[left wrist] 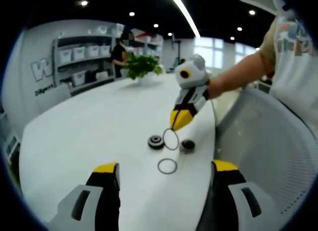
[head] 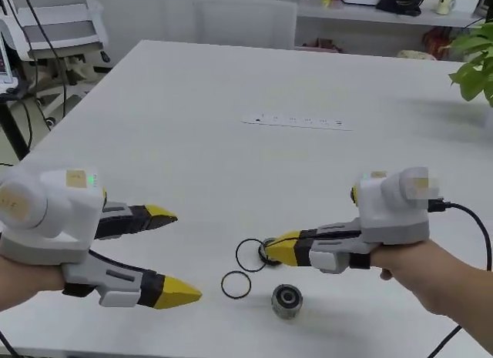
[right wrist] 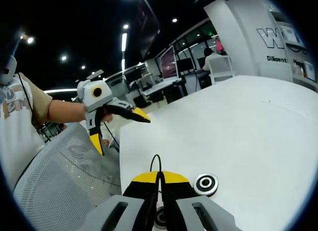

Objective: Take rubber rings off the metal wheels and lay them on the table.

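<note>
My right gripper is shut on a thin black rubber ring just above the white table; in its own view the ring rises from the shut tips. A second ring lies flat on the table. One metal wheel stands near the front edge. Another wheel is partly hidden behind the right tips. My left gripper hovers open and holds nothing, left of the rings. In the left gripper view the held ring hangs between the two wheels.
A flush socket strip lies mid-table. A green plant stands at the far right, and a chair at the far side. The table's front edge runs just below the near wheel.
</note>
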The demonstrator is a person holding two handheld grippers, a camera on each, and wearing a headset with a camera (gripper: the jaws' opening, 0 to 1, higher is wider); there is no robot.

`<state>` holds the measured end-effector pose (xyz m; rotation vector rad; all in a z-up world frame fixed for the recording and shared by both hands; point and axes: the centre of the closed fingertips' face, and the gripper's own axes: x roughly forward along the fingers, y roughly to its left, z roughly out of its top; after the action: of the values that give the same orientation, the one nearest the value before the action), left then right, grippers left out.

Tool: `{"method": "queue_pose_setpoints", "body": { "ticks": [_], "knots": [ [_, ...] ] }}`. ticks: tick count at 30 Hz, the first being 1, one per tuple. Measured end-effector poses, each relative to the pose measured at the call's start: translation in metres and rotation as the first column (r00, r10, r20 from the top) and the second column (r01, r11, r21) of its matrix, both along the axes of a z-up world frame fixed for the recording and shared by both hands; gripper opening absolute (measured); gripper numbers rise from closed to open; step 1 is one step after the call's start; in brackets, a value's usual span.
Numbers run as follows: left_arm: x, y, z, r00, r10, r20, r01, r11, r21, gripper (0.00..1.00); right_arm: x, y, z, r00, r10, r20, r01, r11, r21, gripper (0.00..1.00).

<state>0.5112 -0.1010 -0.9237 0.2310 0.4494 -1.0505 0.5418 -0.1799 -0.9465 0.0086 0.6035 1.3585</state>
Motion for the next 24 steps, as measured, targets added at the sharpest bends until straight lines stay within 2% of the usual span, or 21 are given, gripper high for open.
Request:
{"method": "queue_pose_setpoints", "body": {
  "ticks": [7, 16, 24],
  "knots": [
    [-0.001, 0.008, -0.004, 1.000, 0.020, -0.012, -0.020, 1.000, 0.004, 0.76, 0.000, 0.006, -0.014, 1.000, 0.006, -0.011, -0.007, 0.999, -0.043, 0.00],
    [-0.003, 0.009, -0.005, 1.000, 0.023, -0.015, -0.023, 1.000, 0.007, 0.76, -0.006, 0.018, -0.026, 0.999, 0.034, -0.038, -0.037, 0.996, -0.080, 0.00],
    [-0.005, 0.007, -0.008, 0.999, 0.024, -0.023, -0.024, 1.000, 0.004, 0.76, -0.009, 0.020, -0.041, 0.998, 0.035, -0.061, -0.042, 0.993, -0.114, 0.00]
  ]
}}
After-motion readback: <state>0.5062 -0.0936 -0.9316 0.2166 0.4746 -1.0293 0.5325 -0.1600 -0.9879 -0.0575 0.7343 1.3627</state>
